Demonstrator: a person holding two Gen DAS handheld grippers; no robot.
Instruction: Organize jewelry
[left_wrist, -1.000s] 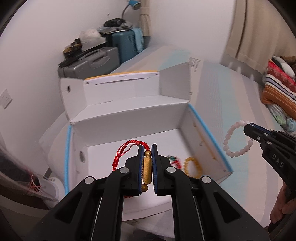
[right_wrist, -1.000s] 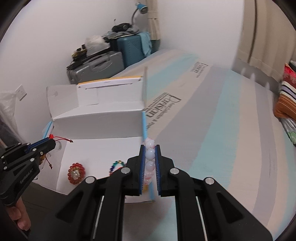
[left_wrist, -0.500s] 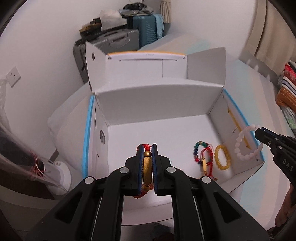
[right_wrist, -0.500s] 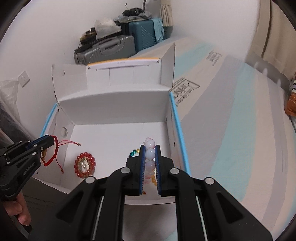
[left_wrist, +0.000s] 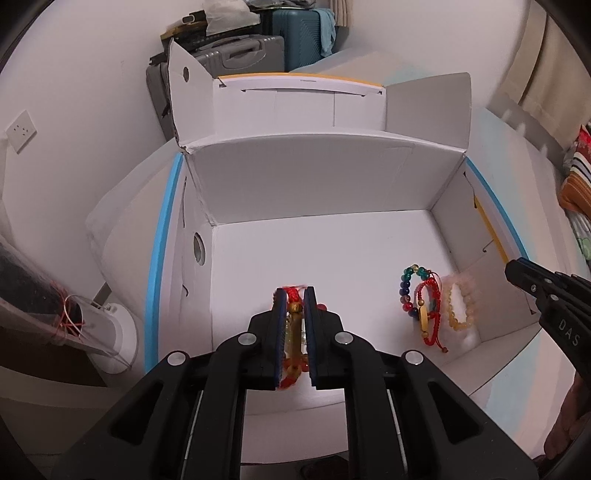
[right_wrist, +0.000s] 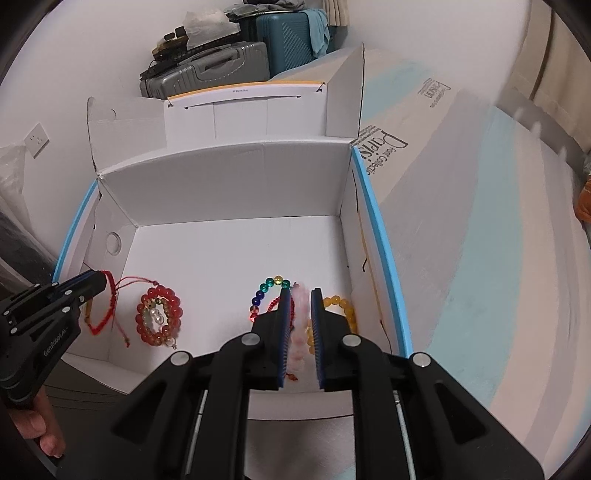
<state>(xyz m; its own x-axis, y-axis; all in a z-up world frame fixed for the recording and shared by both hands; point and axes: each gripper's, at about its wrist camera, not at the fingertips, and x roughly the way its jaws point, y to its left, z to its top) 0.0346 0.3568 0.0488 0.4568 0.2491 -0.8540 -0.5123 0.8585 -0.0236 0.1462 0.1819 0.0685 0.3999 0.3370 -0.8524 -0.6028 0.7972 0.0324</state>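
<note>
A white cardboard box stands open on the bed. My left gripper is shut on a red cord bracelet with a gold bead low over the box floor; it also shows in the right wrist view. My right gripper has its jaws parted, and a blurred pale pink bead bracelet falls between them. On the floor lie a multicoloured bead bracelet, a yellow bead bracelet, a red cord bracelet and a red bead bracelet.
Suitcases stand against the wall behind the box. The striped mattress runs to the right. Folded clothes lie at the far right. A wall socket is at left.
Both grippers have come down into the box. My right gripper has opened and the pale pink bracelet drops from it. My left gripper has lowered with the red cord bracelet.
</note>
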